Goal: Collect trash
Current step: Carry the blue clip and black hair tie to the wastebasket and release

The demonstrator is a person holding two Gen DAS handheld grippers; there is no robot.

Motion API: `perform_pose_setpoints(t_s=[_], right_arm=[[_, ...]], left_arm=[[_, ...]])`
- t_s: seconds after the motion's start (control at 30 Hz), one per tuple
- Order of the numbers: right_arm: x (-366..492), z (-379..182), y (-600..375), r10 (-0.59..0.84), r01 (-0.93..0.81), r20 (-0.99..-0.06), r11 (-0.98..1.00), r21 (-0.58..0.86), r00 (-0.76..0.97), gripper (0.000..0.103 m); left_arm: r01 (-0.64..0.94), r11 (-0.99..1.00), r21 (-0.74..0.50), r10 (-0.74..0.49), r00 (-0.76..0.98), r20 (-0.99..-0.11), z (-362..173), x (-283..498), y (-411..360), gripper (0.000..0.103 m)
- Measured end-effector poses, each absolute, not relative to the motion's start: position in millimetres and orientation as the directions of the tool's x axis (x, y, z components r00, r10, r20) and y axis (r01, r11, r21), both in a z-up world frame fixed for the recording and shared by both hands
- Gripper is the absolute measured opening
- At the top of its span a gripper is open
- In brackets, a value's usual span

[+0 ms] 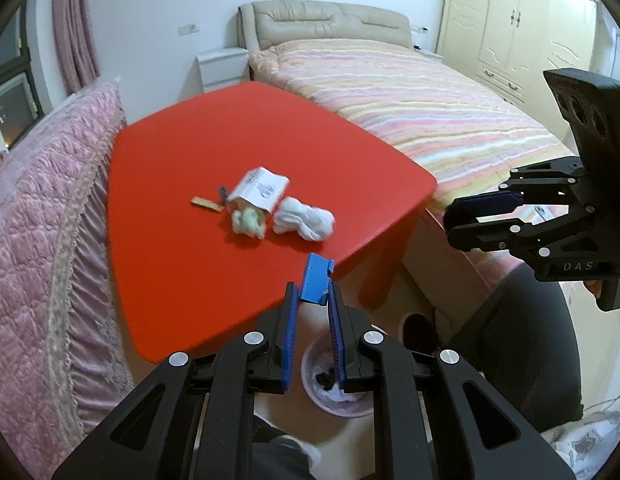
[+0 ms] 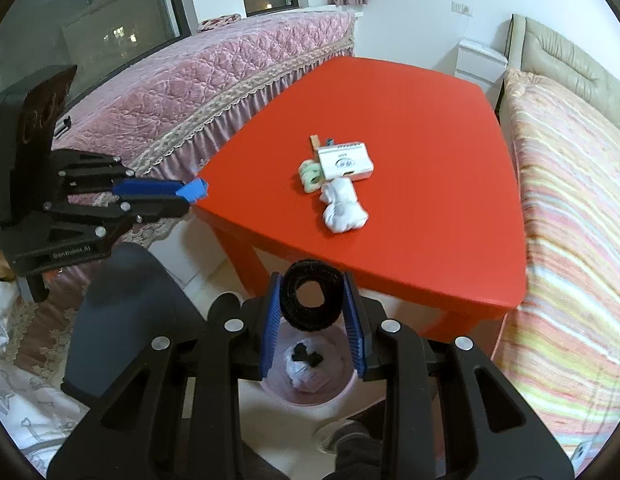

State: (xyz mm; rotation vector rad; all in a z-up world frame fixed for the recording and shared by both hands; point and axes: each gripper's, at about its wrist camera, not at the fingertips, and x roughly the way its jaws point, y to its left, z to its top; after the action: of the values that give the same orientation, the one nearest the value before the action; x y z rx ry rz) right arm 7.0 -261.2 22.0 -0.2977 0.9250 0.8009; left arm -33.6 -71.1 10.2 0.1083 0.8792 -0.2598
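Left gripper point(image 1: 313, 294) clamped on a small blue flat piece point(image 1: 317, 279), probably folded card or plastic; blurred, cannot tell which. Right gripper point(image 2: 313, 295) clamped on a black fuzzy ring point(image 2: 312, 294), which sits squeezed between the blue pads.

Both hang over a pink waste bin point(image 2: 341, 394) on the floor, near the red table's point(image 2: 389, 112) near edge. The bin already holds crumpled white paper with black scraps on top.

On the table, mid-surface: a white printed carton point(image 2: 343, 162), a white tissue wad point(image 2: 343, 206) touching it on the near side, a pale green wad point(image 2: 310, 174) to its left, a tan strip point(image 2: 314, 142) just beyond it.

Writing: "DAS" on the right gripper's body, in the left wrist view only. The left gripper's body carries lettering in the right wrist view, too soft to read. Carton print illegible.

Only the left wrist view shows the cream wardrobe point(image 1: 521, 28); only the right shows the dark window point(image 2: 122, 12).
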Motion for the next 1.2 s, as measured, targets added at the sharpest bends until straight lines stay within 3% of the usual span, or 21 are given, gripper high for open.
perform_pose_setpoints(t_s=[0.67, 0.7, 0.73, 0.77, 0.8, 0.9, 1.2], right_arm=[[-4, -14, -266, 0.485, -0.718, -0.833, 0.677, 0.165, 0.266, 0.033], [-4, -15, -266, 0.483, -0.717, -0.834, 0.677, 0.163, 0.267, 0.043], [-4, -16, -266, 0.481, -0.715, -0.834, 0.68, 0.16, 0.271, 0.06], [-3, -17, -267, 0.481, -0.711, -0.832, 0.685, 0.16, 0.275, 0.066], [-2, -17, -268, 0.478, -0.704, -0.833, 0.691, 0.161, 0.279, 0.073], [2, -18, -270, 0.475, -0.69, -0.833, 0.704, 0.167, 0.283, 0.088], [4, -19, -270, 0.458, -0.674, -0.838, 0.722, 0.157, 0.295, 0.096]], left_arm=[[0.325, 0.942, -0.078, -0.246, 0.519, -0.819, -26, -43, -92, 0.018], [0.327, 0.942, -0.077, -0.247, 0.518, -0.819, -27, -42, -93, 0.02], [0.323, 0.943, -0.075, -0.242, 0.517, -0.821, -28, -41, -93, 0.033], [0.313, 0.947, -0.071, -0.234, 0.521, -0.821, -28, -40, -91, 0.046], [0.299, 0.952, -0.067, -0.225, 0.532, -0.817, -28, -39, -89, 0.065], [0.263, 0.963, -0.057, -0.2, 0.555, -0.808, -27, -38, -83, 0.089], [0.227, 0.972, -0.052, -0.175, 0.561, -0.809, -26, -37, -75, 0.095]])
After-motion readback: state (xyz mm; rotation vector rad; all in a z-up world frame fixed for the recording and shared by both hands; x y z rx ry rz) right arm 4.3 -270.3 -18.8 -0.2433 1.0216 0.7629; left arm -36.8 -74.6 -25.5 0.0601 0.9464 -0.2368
